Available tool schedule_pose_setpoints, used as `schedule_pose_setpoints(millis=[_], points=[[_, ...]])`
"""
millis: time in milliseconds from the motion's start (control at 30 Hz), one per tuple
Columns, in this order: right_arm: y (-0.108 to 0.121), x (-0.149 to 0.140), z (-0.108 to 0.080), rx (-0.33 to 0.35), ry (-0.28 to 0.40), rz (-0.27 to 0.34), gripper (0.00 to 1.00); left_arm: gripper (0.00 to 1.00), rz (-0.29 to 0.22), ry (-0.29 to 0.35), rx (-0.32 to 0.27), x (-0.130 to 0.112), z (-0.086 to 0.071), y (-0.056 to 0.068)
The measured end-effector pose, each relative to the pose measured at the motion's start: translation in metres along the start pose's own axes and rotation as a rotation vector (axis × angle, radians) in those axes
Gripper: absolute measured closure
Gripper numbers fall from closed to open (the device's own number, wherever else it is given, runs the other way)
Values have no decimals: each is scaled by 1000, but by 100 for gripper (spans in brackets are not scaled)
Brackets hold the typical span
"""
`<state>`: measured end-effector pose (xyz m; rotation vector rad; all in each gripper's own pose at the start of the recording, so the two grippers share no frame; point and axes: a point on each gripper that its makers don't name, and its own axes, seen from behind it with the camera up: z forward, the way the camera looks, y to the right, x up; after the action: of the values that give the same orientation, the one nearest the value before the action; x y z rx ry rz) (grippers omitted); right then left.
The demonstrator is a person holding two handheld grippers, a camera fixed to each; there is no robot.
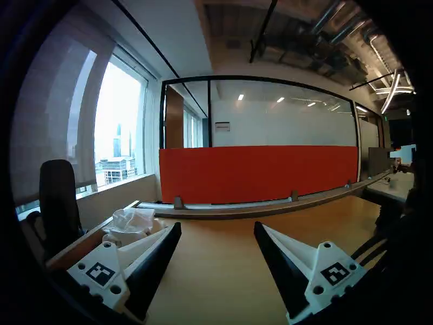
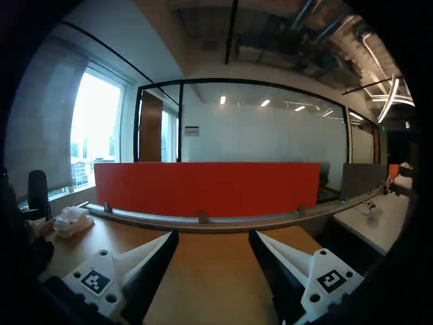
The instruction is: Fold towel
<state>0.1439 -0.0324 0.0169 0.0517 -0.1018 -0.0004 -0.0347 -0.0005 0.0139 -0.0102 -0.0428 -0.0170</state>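
- The left gripper (image 1: pixel 216 226) has its two fingers spread wide apart with nothing between them; bare wood shows in the gap.
- It hangs low over a wooden desk (image 1: pixel 222 271), pointing at a red panel (image 1: pixel 258 173) that stands along the desk's far edge.
- A crumpled white bundle (image 1: pixel 130 223) lies on the desk just ahead of this gripper's left finger and to its outer side, close to the fingertip. Whether it is the towel or a plastic bag, I cannot tell.
- Farther to the left of the bundle stands a black chair (image 1: pixel 58 206), with a bright window (image 1: pixel 119 130) behind it.
- The right gripper (image 2: pixel 212 234) is also spread wide and holds nothing, with the same desk (image 2: pixel 211 276) under it and the red panel (image 2: pixel 208 188) straight ahead.
- From this gripper the white bundle (image 2: pixel 72 219) lies well off to the left, ahead of the left finger and well apart from it.
- A white table (image 2: pixel 379 222) sits off to the right, beyond the desk's edge.
- A glass wall (image 2: pixel 260 130) rises behind the panel.
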Motion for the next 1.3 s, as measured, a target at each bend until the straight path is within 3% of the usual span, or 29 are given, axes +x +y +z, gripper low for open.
schedule_pose_setpoints(millis=[500, 933, 1300], points=[[-20, -32, 0, 25, -8, -15, 0, 0, 18, 35, 24, -62, -1, 1], [-19, -40, -3, 19, 0, -38, 0, 0, 1, 51, 43, -97, -2, 4], [-19, -45, -8, 27, 5, -49, 0, 0, -6, 60, 52, -111, -5, 4]])
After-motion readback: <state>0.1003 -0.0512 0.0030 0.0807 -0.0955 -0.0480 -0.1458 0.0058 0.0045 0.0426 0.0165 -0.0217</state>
